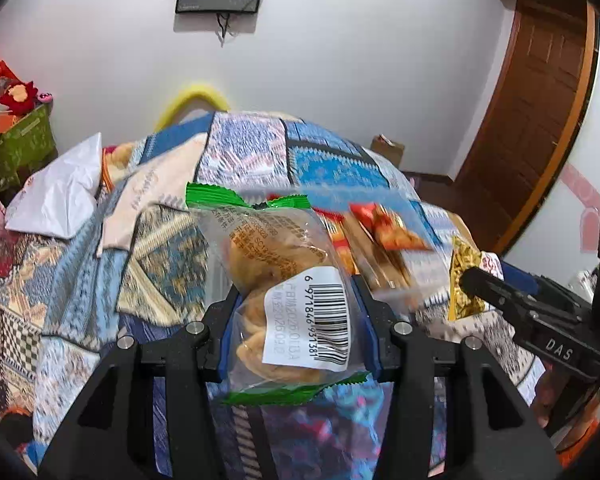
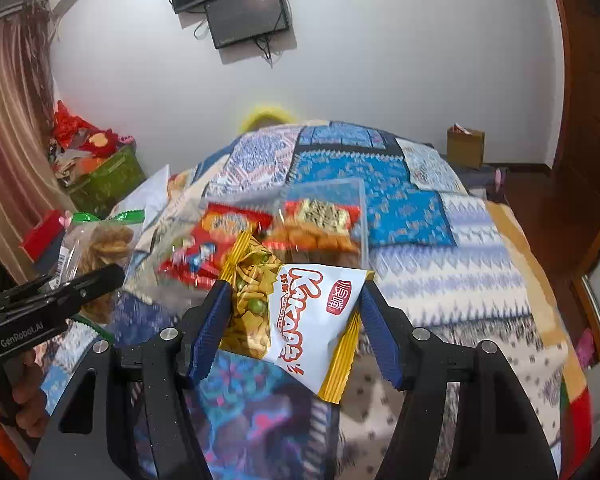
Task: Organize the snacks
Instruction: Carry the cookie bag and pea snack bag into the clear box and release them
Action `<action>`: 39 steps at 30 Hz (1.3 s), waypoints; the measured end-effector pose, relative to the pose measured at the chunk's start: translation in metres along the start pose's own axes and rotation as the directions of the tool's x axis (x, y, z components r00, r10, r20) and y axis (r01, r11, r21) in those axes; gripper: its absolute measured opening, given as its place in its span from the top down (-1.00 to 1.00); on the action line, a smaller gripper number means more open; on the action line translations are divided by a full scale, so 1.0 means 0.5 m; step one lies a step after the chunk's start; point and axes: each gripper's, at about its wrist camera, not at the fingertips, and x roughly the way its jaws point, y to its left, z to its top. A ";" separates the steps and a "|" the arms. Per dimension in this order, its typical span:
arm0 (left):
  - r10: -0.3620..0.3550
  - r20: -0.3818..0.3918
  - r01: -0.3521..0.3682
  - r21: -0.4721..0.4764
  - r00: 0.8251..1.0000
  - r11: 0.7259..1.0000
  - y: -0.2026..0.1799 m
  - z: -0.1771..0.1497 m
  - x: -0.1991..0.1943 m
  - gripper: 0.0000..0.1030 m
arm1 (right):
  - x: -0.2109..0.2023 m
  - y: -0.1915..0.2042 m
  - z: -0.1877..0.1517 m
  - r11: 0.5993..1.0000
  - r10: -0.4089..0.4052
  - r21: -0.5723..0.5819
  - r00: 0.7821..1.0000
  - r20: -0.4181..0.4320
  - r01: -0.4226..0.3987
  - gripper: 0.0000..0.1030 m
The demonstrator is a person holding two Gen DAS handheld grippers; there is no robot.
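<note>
My left gripper (image 1: pixel 296 320) is shut on a clear snack packet with green ends and a barcode label (image 1: pixel 284 292), held above the patterned bed. The same packet shows at the left of the right wrist view (image 2: pixel 100 244). My right gripper (image 2: pixel 292 316) is shut on a white and yellow Karaage snack packet (image 2: pixel 300 320), also seen at the right of the left wrist view (image 1: pixel 466 280). Ahead of both, a clear plastic box (image 2: pixel 320 220) holds red and orange snack packets (image 2: pixel 220 228); it also shows in the left wrist view (image 1: pixel 380 240).
A patchwork blue quilt (image 2: pixel 400 208) covers the bed. A white plastic bag (image 1: pixel 60 196) lies at its left. A green box with red items (image 2: pixel 104 176) stands by the wall, a cardboard box (image 2: pixel 466 146) at far right, a wooden door (image 1: pixel 540 120) beyond.
</note>
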 end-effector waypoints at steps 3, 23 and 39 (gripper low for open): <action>0.011 0.019 -0.011 -0.002 1.000 1.000 0.010 0.029 0.016 0.05 | 0.021 0.006 0.023 1.000 0.008 -0.003 1.000 0.011 -0.008 -0.19; 0.073 -0.059 -0.076 -0.060 0.996 0.995 0.071 0.119 0.233 0.05 | 0.196 0.062 0.113 0.998 0.021 -0.060 0.999 -0.033 -0.023 -0.19; 0.050 -0.108 -0.062 -0.116 0.993 0.991 0.109 0.117 0.257 -0.25 | 0.206 0.054 0.104 0.998 0.002 -0.060 0.997 -0.075 -0.006 -0.45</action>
